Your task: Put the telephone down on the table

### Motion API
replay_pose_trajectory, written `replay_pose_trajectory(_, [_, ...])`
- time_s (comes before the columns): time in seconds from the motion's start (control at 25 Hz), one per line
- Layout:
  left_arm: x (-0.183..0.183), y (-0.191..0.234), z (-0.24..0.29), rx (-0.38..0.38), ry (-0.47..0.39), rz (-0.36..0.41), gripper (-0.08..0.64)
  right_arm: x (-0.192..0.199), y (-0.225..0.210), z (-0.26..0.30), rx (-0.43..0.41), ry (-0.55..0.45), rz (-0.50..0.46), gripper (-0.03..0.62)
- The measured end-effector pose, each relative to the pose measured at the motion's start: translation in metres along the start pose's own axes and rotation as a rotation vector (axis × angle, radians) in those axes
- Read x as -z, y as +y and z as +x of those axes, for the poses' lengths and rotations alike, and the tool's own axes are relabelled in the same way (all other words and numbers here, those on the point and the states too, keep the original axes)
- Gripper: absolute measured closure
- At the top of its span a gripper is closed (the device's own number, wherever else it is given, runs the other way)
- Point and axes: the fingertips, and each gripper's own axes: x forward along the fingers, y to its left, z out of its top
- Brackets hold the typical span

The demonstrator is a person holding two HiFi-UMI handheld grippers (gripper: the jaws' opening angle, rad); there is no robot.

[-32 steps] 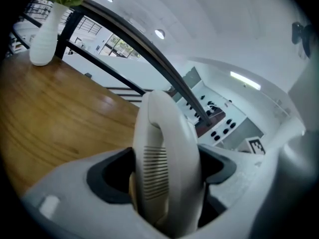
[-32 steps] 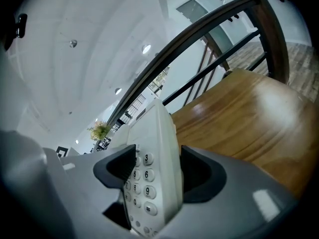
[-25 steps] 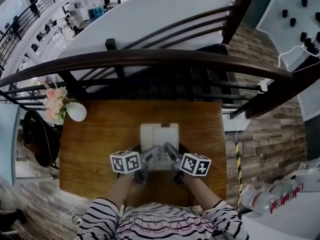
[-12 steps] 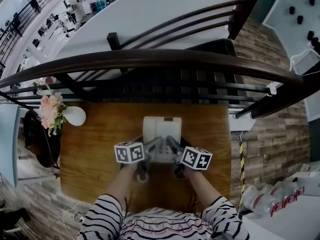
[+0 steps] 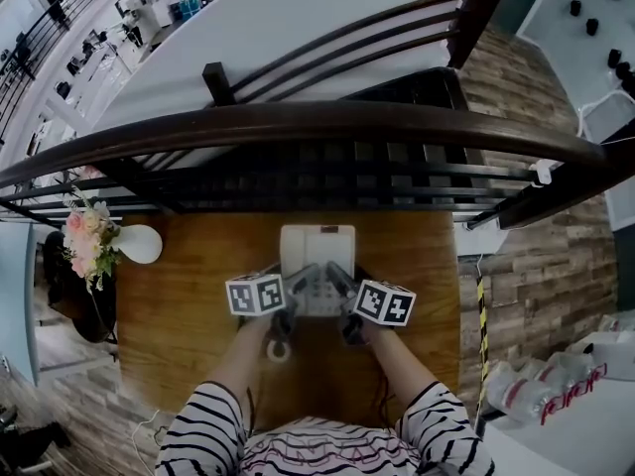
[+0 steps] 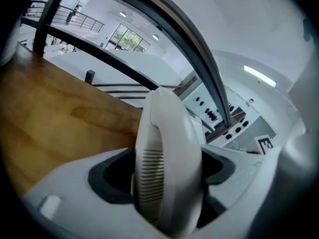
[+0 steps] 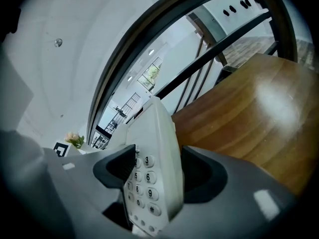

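Note:
A white telephone (image 5: pixel 317 249) is over the middle of the wooden table (image 5: pixel 189 305), gripped from both sides at its near end. My left gripper (image 5: pixel 301 284) is shut on the side with the handset. In the left gripper view the ribbed handset (image 6: pixel 169 128) fills the space between the dark pads of the left gripper (image 6: pixel 164 183). My right gripper (image 5: pixel 337 284) is shut on the keypad side. The number keys (image 7: pixel 144 183) show between the pads of the right gripper (image 7: pixel 157 176). I cannot tell whether the telephone's base touches the table.
A white vase (image 5: pixel 139 244) with pink flowers (image 5: pixel 79 246) stands at the table's far left corner. A dark curved railing (image 5: pixel 317 122) runs just beyond the far edge. A small pale ring (image 5: pixel 278 350) lies near the left forearm. Plastic bottles (image 5: pixel 536 385) lie off to the right.
The telephone and both grippers have shifted a little toward the table's far edge. Both grippers stay shut on it. The head view has also drifted.

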Motion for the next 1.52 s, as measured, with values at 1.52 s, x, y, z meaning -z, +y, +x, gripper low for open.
replay_pose_trajectory(1.52, [-0.009, -0.027, -0.055, -0.019, -0.143, 0.062, 0.169, 0.003, 0.01, -0.052, 0.051, -0.075, -0.079, 0.334])
